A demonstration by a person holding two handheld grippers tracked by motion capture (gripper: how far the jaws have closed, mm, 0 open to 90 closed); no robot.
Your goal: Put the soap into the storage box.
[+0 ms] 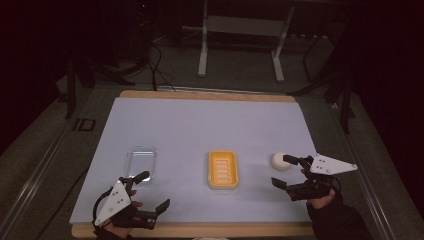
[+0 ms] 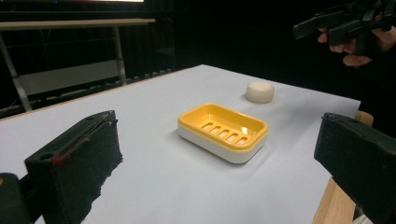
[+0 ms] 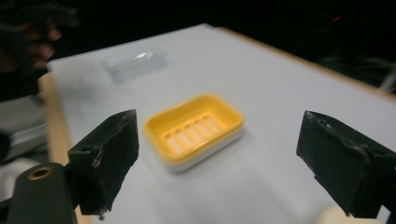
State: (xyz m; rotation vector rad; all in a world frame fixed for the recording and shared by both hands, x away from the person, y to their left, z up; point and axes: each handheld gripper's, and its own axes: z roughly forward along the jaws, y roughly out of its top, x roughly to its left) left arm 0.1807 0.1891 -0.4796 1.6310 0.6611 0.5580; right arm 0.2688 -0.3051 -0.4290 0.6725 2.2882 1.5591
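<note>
A yellow soap dish (image 1: 223, 170) with a slotted insert sits near the middle of the white sheet (image 1: 200, 125). Right of it lies a round white soap bar (image 1: 279, 161). My right gripper (image 1: 281, 171) is open just beside the soap, one fingertip touching or nearly touching its right edge. My left gripper (image 1: 154, 190) is open and empty near the front left edge. A clear plastic lid (image 1: 141, 162) lies just beyond it. The left gripper view shows the dish (image 2: 223, 130) and soap (image 2: 259, 92) ahead. In the right gripper view the dish (image 3: 194, 128) lies between the open jaws.
The wooden table edge (image 1: 200, 230) runs along the front of the sheet. A metal stand (image 1: 240, 45) is on the floor behind the table. The surroundings are dark.
</note>
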